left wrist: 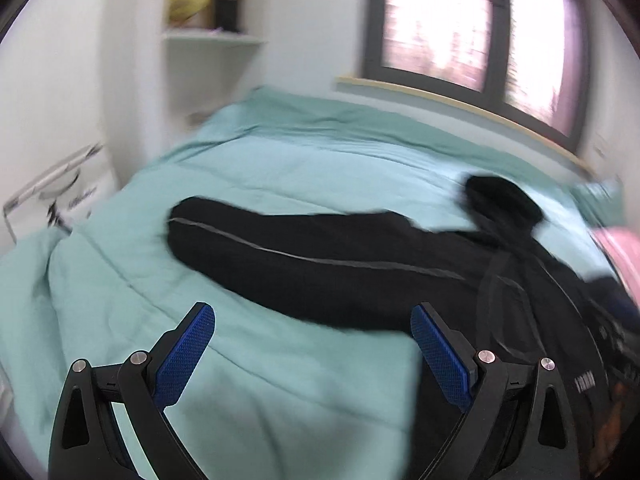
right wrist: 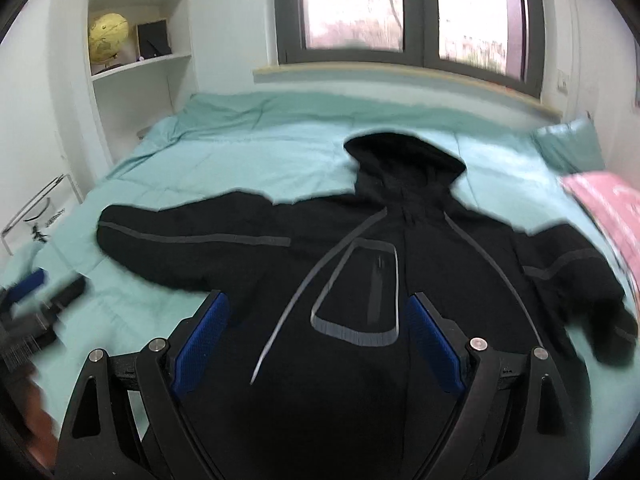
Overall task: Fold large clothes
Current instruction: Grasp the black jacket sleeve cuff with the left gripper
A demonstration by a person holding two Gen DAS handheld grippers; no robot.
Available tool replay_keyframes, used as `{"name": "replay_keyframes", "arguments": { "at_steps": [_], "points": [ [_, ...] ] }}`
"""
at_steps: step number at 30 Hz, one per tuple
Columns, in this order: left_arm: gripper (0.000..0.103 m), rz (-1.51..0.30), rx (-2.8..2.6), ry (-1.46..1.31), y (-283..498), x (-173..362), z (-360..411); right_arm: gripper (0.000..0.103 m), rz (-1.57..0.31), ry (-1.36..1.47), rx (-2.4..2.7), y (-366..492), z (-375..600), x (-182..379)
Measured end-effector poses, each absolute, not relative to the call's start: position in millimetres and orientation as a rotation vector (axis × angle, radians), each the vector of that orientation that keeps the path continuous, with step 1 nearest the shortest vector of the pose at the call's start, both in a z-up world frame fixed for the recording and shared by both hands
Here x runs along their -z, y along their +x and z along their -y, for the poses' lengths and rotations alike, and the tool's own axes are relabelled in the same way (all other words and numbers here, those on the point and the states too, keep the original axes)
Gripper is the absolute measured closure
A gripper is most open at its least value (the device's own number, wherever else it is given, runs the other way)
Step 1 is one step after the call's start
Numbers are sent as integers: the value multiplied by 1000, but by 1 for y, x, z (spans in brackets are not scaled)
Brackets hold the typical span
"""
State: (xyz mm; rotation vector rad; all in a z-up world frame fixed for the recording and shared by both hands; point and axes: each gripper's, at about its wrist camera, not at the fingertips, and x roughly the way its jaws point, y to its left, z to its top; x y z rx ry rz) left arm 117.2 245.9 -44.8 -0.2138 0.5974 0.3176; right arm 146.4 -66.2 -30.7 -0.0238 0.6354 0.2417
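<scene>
A black hooded jacket [right wrist: 360, 264] with grey seam tape lies spread flat, front up, on a teal bed cover [right wrist: 240, 152]. Its hood [right wrist: 404, 156] points toward the window and both sleeves stretch out sideways. My right gripper [right wrist: 316, 312] is open and empty, hovering over the jacket's chest. My left gripper [left wrist: 312, 324] is open and empty, above the bed just in front of the jacket's left sleeve [left wrist: 280, 256]. The left gripper also shows blurred at the left edge of the right wrist view [right wrist: 36, 300].
A pink cloth [right wrist: 608, 208] lies at the bed's right edge. White shelves with a yellow globe [right wrist: 108, 36] stand at the back left. A window [right wrist: 408, 8] is behind the bed. A clear stand [right wrist: 36, 208] sits left of the bed.
</scene>
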Motion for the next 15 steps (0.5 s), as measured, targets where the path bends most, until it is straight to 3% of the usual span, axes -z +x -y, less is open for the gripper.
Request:
{"name": "replay_keyframes", "arguments": {
  "at_steps": [4,8,15],
  "points": [
    [4,-578,-392,-330,152,61,-341,11,-574,-42,-195,195,53,68],
    [4,-603,-436,-388,184,92,-410,11,-651,31,-157,229,52,127],
    [4,-674,-446,-546,232,154,-460,11,-729,56,-133,244,53,177]
  ]
}}
